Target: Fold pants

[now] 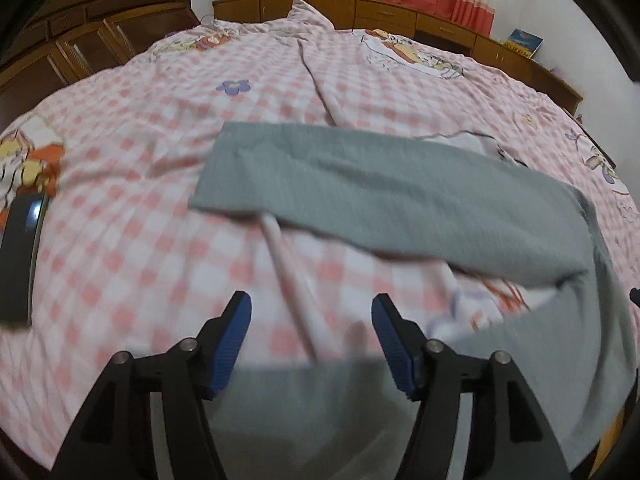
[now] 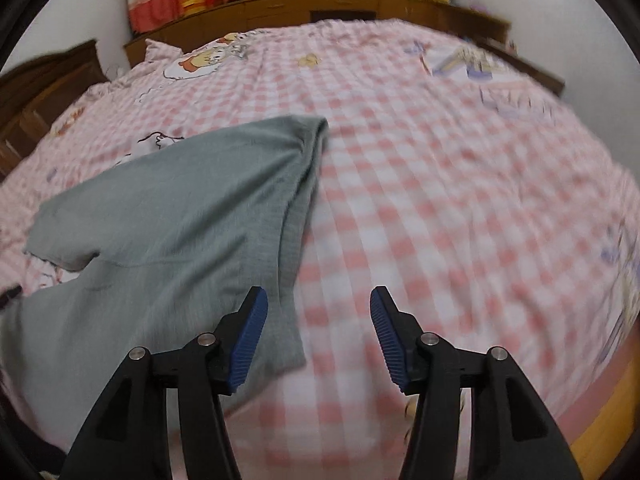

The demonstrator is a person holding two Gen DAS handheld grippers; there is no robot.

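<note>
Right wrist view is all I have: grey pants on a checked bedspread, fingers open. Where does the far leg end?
Observer: The leg stretches flat across the bedspread, ending in a straight hem.
Operator: Is the left gripper holding anything?
Observer: No, the left gripper is open, over bare bedspread between the two legs.
Operator: Anything else on the bed?
Observer: A dark flat object lies at the left edge; I cannot tell what it is.

No readable text, labels, brands or numbers anywhere; cartoon prints on bedsheet [image 1: 132,184] carry no lettering.
</note>
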